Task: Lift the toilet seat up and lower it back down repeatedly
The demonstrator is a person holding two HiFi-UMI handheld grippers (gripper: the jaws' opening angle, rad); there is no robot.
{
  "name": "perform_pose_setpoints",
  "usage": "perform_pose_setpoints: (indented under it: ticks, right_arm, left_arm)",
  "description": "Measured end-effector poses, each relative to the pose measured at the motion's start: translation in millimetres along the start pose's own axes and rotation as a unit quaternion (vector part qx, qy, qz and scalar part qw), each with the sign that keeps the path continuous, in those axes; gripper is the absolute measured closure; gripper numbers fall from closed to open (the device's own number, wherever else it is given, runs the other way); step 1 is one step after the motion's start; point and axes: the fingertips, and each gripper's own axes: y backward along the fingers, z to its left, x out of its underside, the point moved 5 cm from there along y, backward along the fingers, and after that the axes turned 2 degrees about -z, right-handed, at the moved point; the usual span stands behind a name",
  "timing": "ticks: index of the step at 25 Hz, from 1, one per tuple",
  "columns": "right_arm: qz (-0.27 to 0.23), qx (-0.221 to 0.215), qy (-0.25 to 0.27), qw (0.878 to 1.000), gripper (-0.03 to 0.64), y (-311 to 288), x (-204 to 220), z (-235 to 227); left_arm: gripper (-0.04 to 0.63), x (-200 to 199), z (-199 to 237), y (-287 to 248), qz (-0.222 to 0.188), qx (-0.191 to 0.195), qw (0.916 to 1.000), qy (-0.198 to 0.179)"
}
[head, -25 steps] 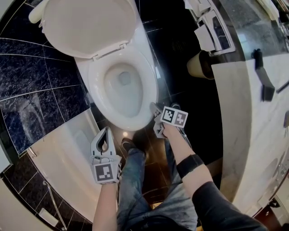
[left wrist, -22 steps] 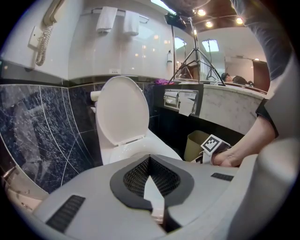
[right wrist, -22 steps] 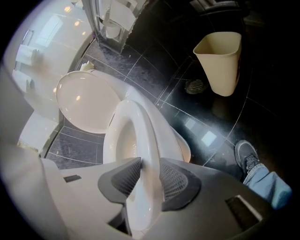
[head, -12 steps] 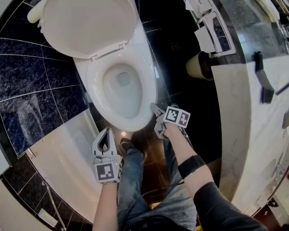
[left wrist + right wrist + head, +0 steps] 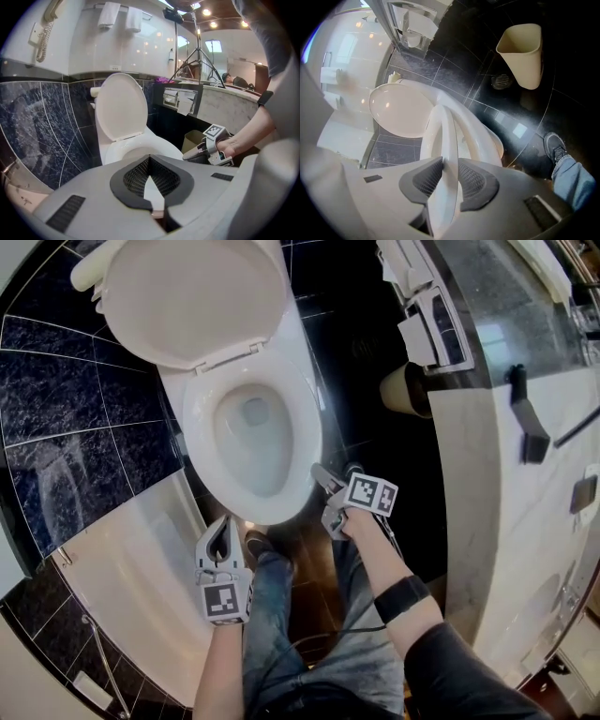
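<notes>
Bowl point(image 5: 251, 432) — glossy white ceramic, oval — holds a small pool of water. Beige bin point(image 5: 525, 51), smooth, tapered and open-topped, stands near the edge of the black glossy tiled floor point(image 5: 487, 93); we see only its inner wall. Toilet seat point(image 5: 440, 140), a smooth white ring, sits with its front edge slightly off the bowl's rim. Right hand-held gripper point(image 5: 449, 165) pinches that front edge between dark ribbed pads; its jaws have just been closing. Left hand-held gripper point(image 5: 149, 158) — tips pressed together, nothing between them. Lid point(image 5: 192, 301) upright.
</notes>
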Motion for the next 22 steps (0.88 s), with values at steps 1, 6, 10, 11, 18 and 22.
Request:
perform_pose_setpoints:
  ticks: [1,6,10,11,18,22]
  right_arm:
    - [-0.002,-0.005,-0.006,1.000,0.499,3,-1,6]
    - [-0.003,-0.022,0.001,1.000,0.499,25,-15,47]
    - [-0.003,-0.035,0.012,0.999,0.492,37,-29,82]
    - [-0.005,-0.038,0.010,0.999,0.491,39,-32,89]
    - [-0.021,-0.061,0.012,0.998,0.477,49,-61,149]
    - [-0.020,-0.067,0.017,0.997,0.472,50,-76,173]
  left_arm:
    - [0.595,1,0,4,0.003,-0.001,1.0000,0.002]
    - [0.595,20,-2,29,0.039,-0.006,0.9991,0.013]
    - [0.595,49,-1,41,0.085,-0.010,0.9953,0.046]
    - [0.595,56,0,41,0.095,-0.013,0.9935,0.061]
    - [0.595,25,-3,16,0.079,-0.008,0.9916,0.102]
    - [0.595,-24,1,2,0.035,-0.012,0.9926,0.116]
